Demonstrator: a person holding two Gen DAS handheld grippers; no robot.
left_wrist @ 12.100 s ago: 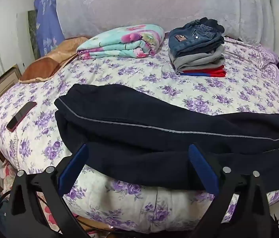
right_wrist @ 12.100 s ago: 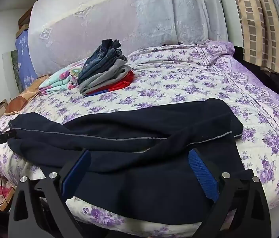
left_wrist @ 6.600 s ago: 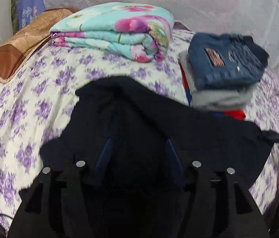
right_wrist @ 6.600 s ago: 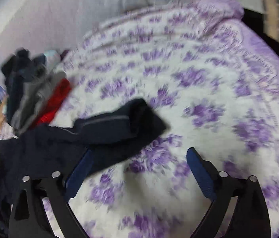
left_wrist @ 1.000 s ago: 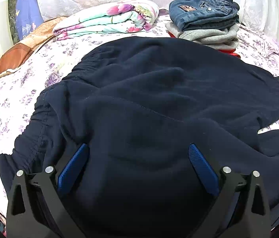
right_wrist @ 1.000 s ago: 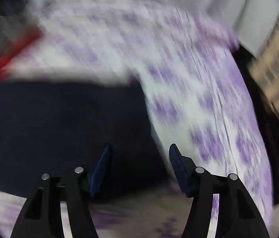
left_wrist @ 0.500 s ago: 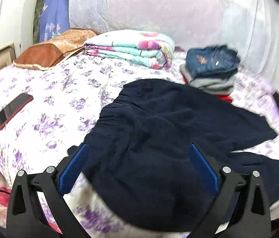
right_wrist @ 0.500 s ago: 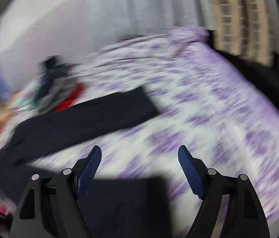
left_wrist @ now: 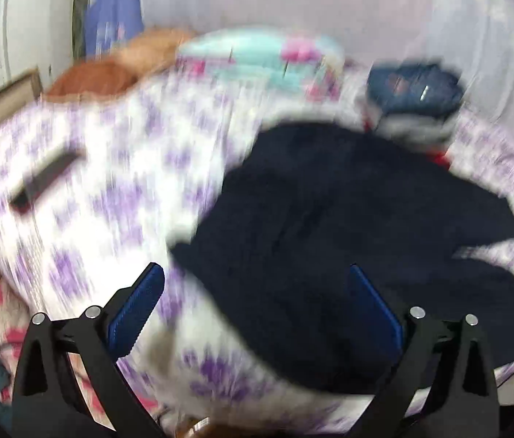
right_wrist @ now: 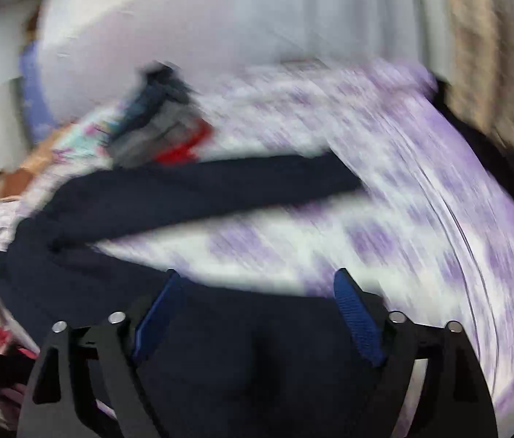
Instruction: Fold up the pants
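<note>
Dark navy pants point(left_wrist: 329, 226) lie spread on the purple-flowered bed point(left_wrist: 118, 182), legs apart in a V. In the right wrist view the pants point(right_wrist: 191, 197) run from the waist at left out along one leg to the right, and the other leg lies under the gripper. My left gripper point(left_wrist: 257, 303) is open and empty, near the bed's front edge, over the waist end. My right gripper point(right_wrist: 258, 314) is open and empty above the near leg. Both views are motion-blurred.
A stack of folded clothes with jeans on top point(left_wrist: 417, 95) stands at the back right, also in the right wrist view point(right_wrist: 162, 127). A folded floral blanket point(left_wrist: 264, 62) and a brown pillow point(left_wrist: 111, 73) lie behind. A phone point(left_wrist: 45, 182) lies at left.
Both grippers are moving fast, so the views are blurred. The left view has shifted slightly; the pants lie much as half a second ago. The right gripper has come in over the near leg.
</note>
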